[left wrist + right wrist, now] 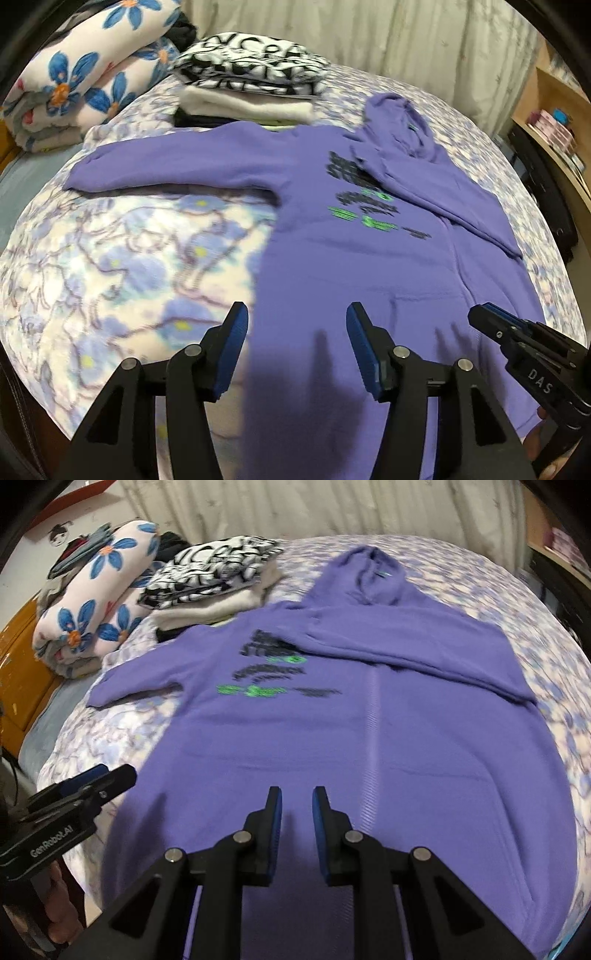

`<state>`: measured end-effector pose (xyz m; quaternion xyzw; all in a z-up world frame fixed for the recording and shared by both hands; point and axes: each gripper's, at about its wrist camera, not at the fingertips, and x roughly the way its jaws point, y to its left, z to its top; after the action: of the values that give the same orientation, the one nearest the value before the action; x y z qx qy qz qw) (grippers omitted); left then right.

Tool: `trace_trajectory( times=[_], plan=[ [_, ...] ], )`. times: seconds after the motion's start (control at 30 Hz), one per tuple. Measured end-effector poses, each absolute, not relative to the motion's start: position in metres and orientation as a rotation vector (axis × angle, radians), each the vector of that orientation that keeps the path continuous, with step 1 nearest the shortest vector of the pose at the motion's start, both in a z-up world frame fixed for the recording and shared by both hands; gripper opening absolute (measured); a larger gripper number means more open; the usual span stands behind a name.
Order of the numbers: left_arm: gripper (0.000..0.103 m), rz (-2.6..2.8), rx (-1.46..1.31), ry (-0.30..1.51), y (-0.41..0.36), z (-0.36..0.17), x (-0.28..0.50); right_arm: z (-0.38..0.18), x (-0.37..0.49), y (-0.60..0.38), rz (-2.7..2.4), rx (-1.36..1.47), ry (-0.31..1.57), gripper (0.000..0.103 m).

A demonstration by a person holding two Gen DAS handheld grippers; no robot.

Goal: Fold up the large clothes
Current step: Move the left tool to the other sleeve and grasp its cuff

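The purple hoodie [332, 746] is laid flat, front up, on a bed with a flowery blue cover [122, 258]. Nearest, the left gripper [295, 314] is seen above the hoodie's left edge, close to the hem. Its jaws are spread and nothing is held between them. The right gripper [296, 797] is seen above the middle of the hem. Its jaws are close together with a small gap, and no cloth is pinched.

Farther up, one sleeve [406, 646] has been folded across the chest and covers part of the printed words [273, 672]. The other sleeve [166, 162] is stretched out to the side and is not yet folded. The hood [369, 576] lies flat at the far end.

Behind, a pile of folded clothes [251, 81] and a rolled flower blanket [85, 74] are seen. The folding seems only begun.
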<state>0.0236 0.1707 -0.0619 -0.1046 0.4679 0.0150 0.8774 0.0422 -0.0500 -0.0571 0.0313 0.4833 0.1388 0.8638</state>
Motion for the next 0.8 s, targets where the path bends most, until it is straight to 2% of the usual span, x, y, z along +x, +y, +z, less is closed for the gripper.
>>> trace_trajectory(
  times=[0.43,0.8],
  plan=[
    [0.054,0.147,-0.399,0.971,0.279,-0.093,0.075,-0.065,0.102,0.049,0.392,0.024,0.986,0.017],
    [0.054,0.175,-0.719,0.939,0.393,-0.136,0.130,-0.087,0.155,0.101,0.446,-0.016,0.990,0.017]
  ],
)
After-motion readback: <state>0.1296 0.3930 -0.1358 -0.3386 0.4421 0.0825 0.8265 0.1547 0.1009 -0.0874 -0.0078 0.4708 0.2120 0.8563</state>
